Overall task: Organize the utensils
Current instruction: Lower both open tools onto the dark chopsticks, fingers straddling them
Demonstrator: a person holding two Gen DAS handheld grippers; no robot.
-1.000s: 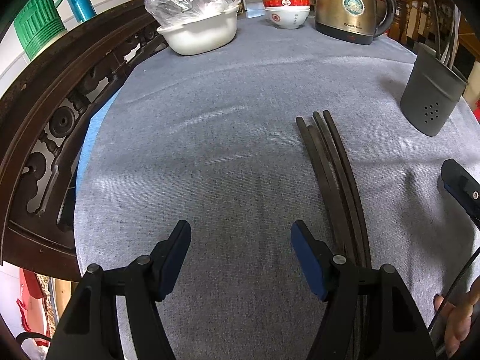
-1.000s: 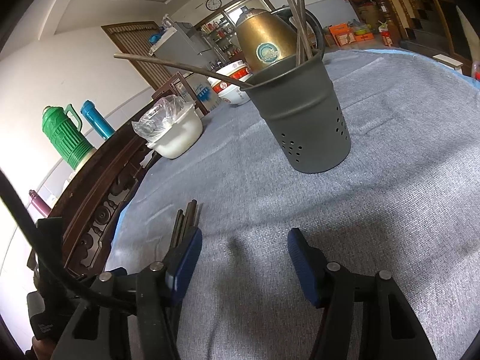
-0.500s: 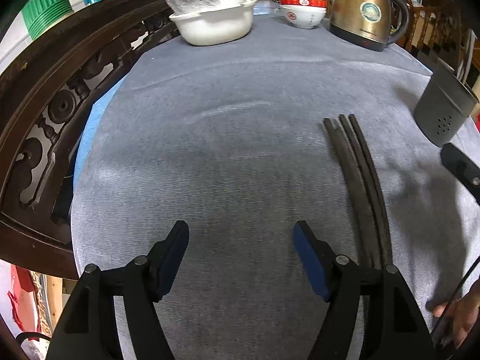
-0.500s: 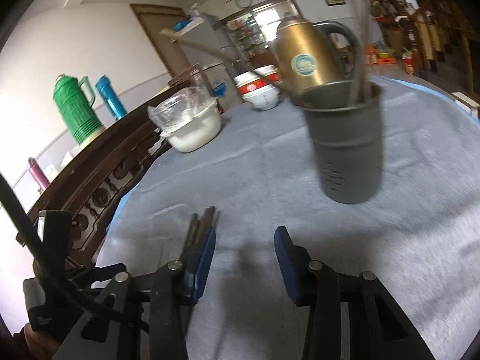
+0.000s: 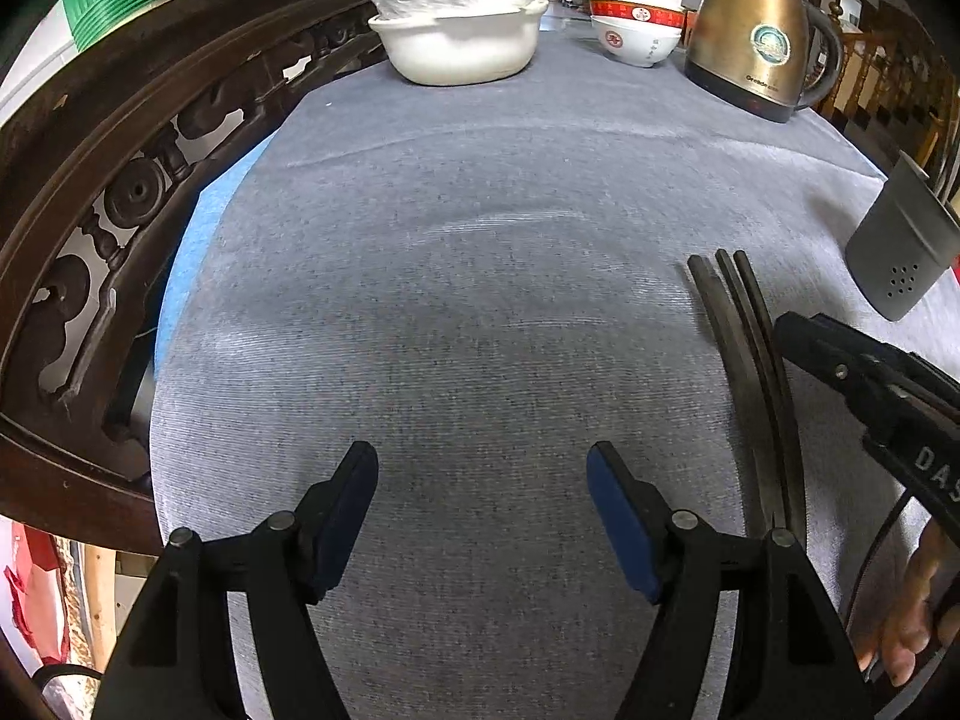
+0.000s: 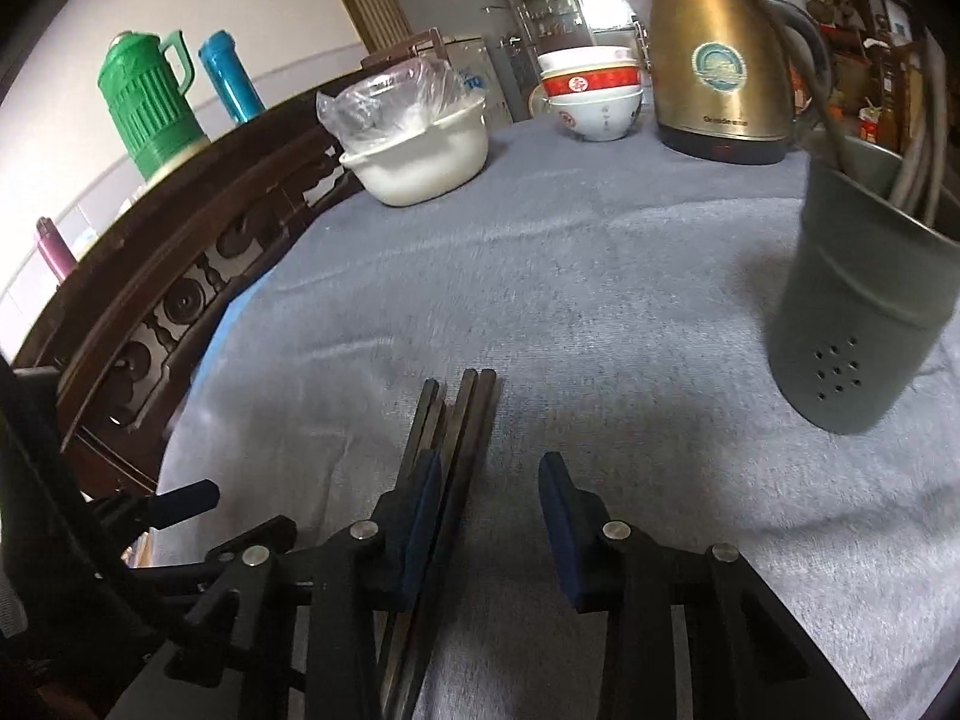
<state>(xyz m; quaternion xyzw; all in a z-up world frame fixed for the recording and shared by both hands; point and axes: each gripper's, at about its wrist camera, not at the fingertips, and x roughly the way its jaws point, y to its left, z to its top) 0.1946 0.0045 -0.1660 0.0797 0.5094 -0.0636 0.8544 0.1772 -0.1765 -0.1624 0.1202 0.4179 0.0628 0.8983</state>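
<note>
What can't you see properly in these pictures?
- Chopsticks, right wrist view: their near ends run under the right gripper, whose fingers are closing.
- Grey holder, left wrist view: cut off by the edge.
- Sticks in the holder, right wrist view: blurred, uncountable.

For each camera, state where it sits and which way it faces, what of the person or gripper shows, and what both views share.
Left wrist: on the left gripper, angled down over the grey tablecloth; jaws apart over bare cloth; the right gripper and a hand at right.
Right wrist: on the right gripper, facing chopsticks and holder; jaws closing, not yet gripping.
Shared: chopsticks, holder, kettle, bowls, white basin.
</note>
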